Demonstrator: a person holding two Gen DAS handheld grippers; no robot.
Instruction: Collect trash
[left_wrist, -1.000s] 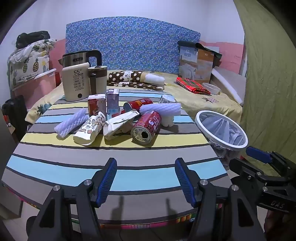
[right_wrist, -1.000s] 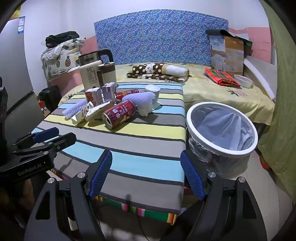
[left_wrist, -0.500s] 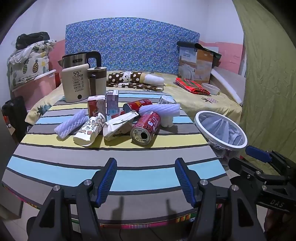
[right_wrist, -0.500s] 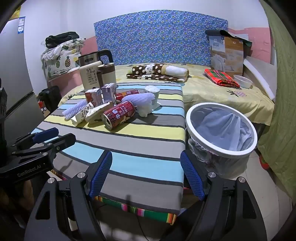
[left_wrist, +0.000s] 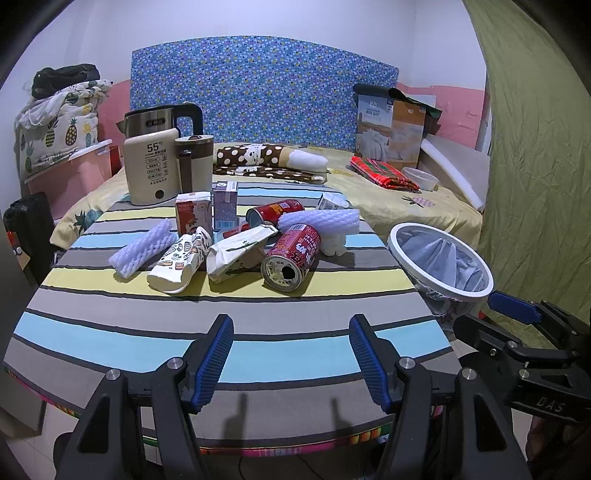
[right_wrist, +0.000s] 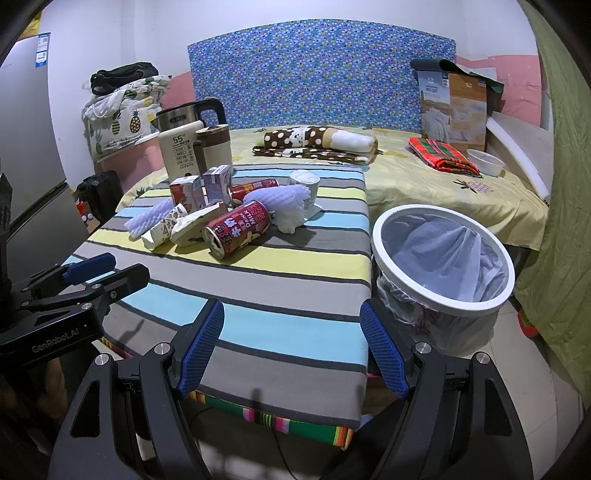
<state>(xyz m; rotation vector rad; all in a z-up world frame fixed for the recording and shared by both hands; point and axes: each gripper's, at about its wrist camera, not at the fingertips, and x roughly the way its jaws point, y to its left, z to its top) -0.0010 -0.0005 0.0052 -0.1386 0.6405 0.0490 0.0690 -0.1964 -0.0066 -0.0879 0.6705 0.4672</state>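
Trash lies in a heap mid-table: a big red can (left_wrist: 291, 254) (right_wrist: 238, 229) on its side, a second red can (left_wrist: 275, 214), two crushed paper cups (left_wrist: 181, 264) (left_wrist: 238, 251), two small cartons (left_wrist: 194, 216) (left_wrist: 224, 205), white foam nets (left_wrist: 142, 251) (left_wrist: 319, 221) and a paper cup (right_wrist: 303, 181). A white-rimmed bin (right_wrist: 443, 258) (left_wrist: 441, 264) with a clear liner stands beside the table's right edge. My left gripper (left_wrist: 291, 362) is open and empty over the near table edge. My right gripper (right_wrist: 291, 347) is open and empty, near the front right corner.
A striped cloth covers the table (left_wrist: 221, 343). A kettle (left_wrist: 153, 162) and a brown flask (left_wrist: 194, 162) stand at the back left. A bed (right_wrist: 443, 184) with a blanket, a box and a bowl lies behind. A green curtain (left_wrist: 535, 166) hangs on the right.
Both grippers have drifted slightly; the scene sits a touch lower in the left view. Nothing was taken or let go.
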